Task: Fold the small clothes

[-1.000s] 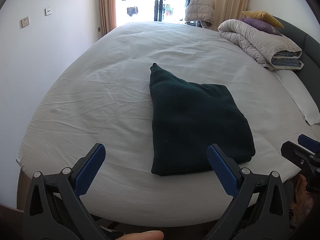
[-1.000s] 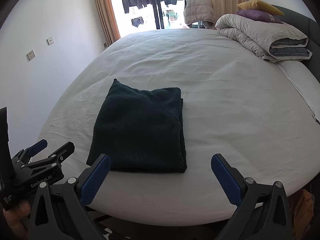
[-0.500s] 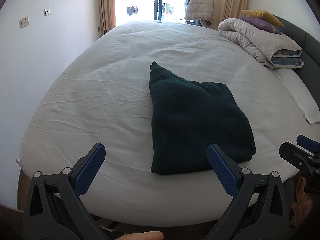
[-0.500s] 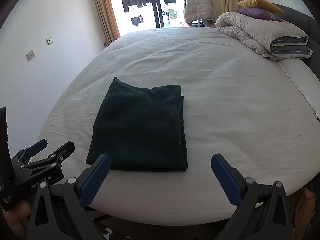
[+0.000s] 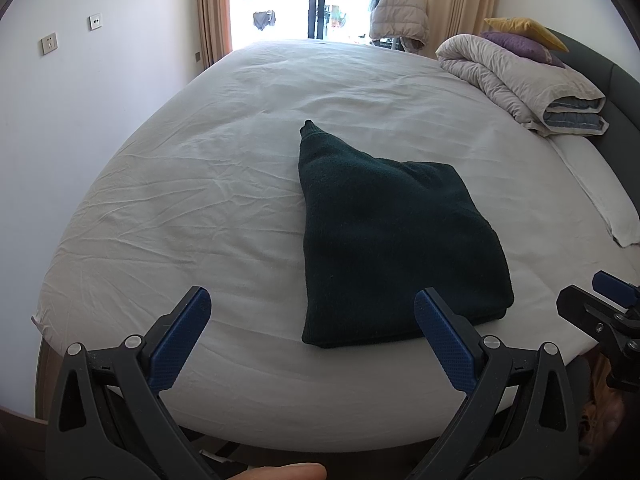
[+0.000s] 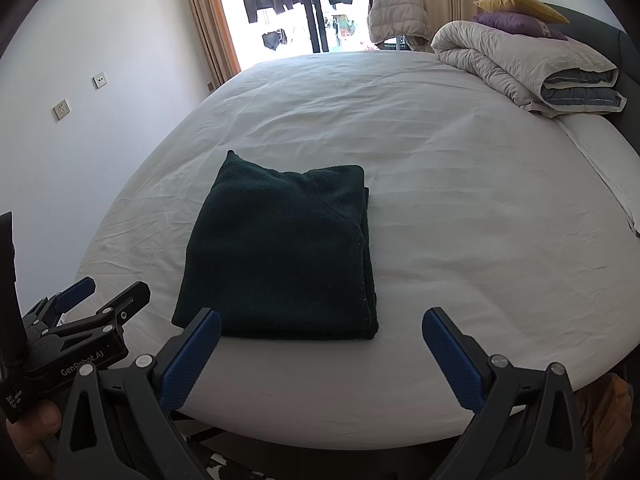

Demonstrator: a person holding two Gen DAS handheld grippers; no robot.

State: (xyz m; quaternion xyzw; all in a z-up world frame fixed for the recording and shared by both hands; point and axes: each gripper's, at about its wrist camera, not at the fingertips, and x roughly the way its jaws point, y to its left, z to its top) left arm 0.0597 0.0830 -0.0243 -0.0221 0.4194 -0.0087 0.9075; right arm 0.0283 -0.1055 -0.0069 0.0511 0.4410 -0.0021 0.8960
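Dark garment, folded into a compact stack, lies flat near the front edge of the bed, while left gripper and right gripper hover before it, jaws wide apart and empty, suggesting folding is essentially complete.

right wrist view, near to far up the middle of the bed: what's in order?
right gripper, open → dark green folded garment → bare white sheet → balcony door with hanging laundry.

text: "GenRobot.AI" | on: left gripper body (right wrist view) | smaller print beside: unreadable
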